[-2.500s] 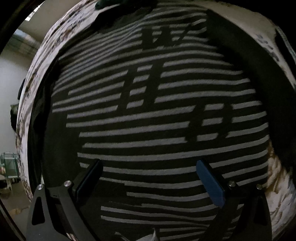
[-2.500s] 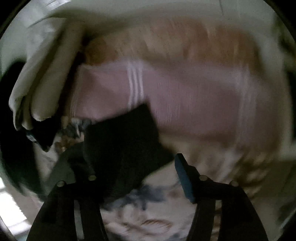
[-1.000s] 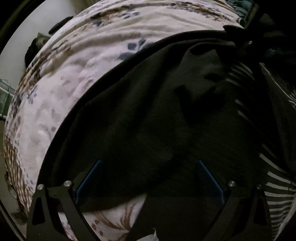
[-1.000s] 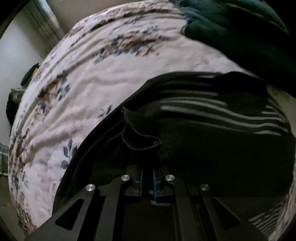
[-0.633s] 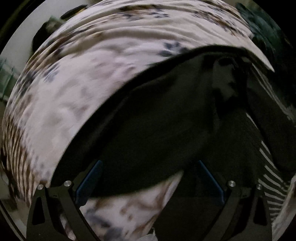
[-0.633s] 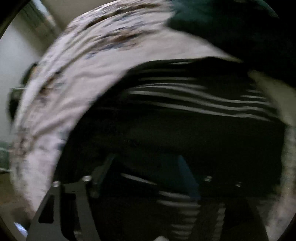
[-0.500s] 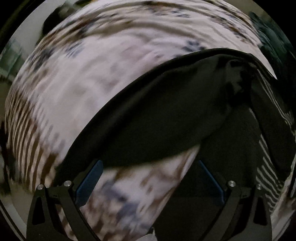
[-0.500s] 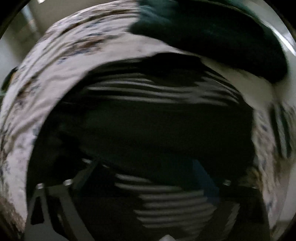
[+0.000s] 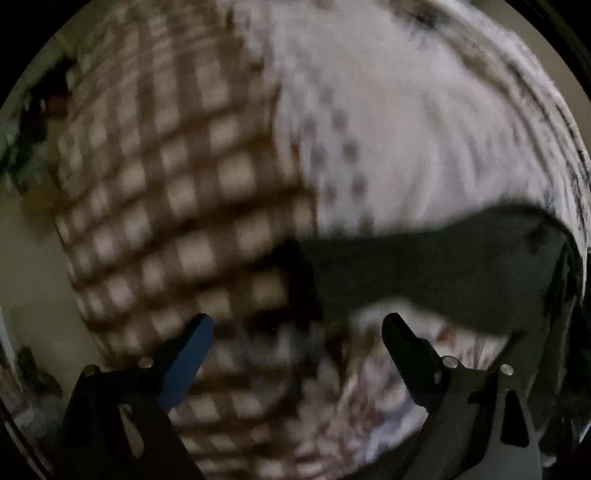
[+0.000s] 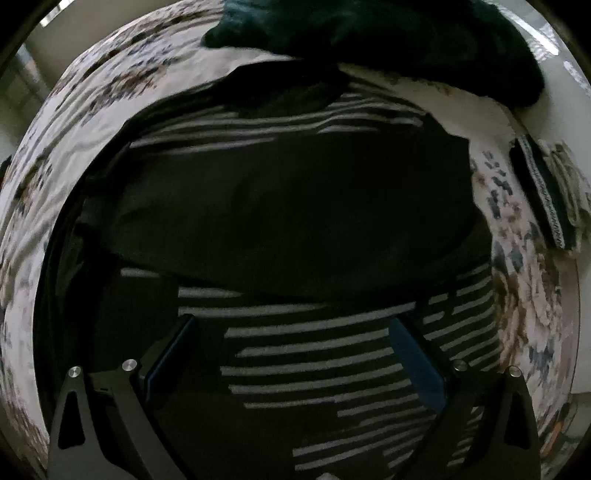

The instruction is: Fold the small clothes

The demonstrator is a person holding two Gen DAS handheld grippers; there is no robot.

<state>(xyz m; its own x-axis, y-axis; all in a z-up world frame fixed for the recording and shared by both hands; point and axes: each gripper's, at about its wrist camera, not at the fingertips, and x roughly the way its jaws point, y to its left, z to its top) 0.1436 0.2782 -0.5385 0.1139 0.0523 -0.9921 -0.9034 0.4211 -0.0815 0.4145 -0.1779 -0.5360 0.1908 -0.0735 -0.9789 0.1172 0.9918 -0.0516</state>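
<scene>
One fold of the striped garment looks done; it fills the centre of my right view on the bed. My right hand-held gripper is wide open, empty. My left hand-held gripper, jaws just narrowing yet empty, must grip the sleeve at right.

This is a bedroom in a home. The work goes on atop a bed covered with a pale floral bedspread, which shows a brown checked pattern in the blurred left wrist view. Clothes lie about on it: a black garment with white stripes, a dark green one heaped at the far edge, and plain light walls rise beyond.
</scene>
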